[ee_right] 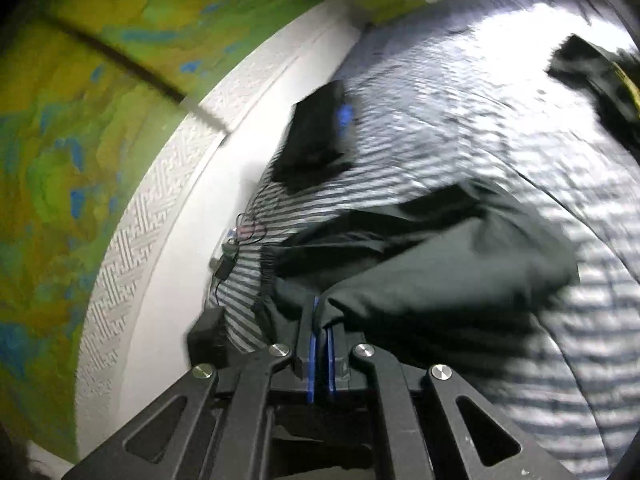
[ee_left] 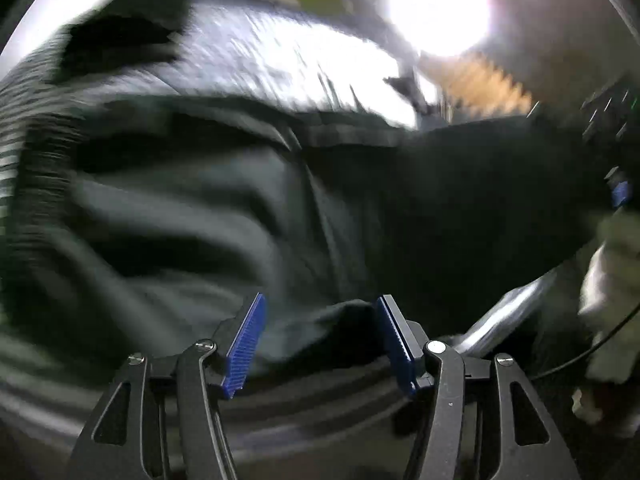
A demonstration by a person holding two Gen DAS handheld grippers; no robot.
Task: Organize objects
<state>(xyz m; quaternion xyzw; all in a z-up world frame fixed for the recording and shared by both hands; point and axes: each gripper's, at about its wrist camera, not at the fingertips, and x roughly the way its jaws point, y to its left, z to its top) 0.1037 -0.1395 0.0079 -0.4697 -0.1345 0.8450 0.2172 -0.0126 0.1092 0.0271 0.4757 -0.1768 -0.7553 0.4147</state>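
We had a dark green garment (ee_right: 424,264) lying crumpled on the striped bedsheet (ee_right: 480,120), and both of our tools were at it. Our right gripper (ee_right: 320,320) had its blue pads pressed together on a fold at the garment's near edge, so the cloth was pinched there. Our left gripper (ee_left: 320,336) stood spread, its fingers (ee_left: 246,344) apart on either side of a raised fold of the same cloth, which sat between them but was not yet nipped, as far as the blur let us tell. Both views were smeared, so fine detail was lost. Further up the bed, near the white patterned headboard (ee_right: 160,208), lay a folded dark item (ee_right: 316,140), and a thin black cable with a small device (ee_right: 230,256) rested on the sheet just beside the garment's elastic hem. We judged the main risks to be these: the right pinch held only a thin edge, so a quick pull could slip the cloth free; the left claw, if it closed late or off the fold, would catch nothing and the garment would hang lopsided; and dragging the cloth toward the headboard could snag that cable and pull the device along.
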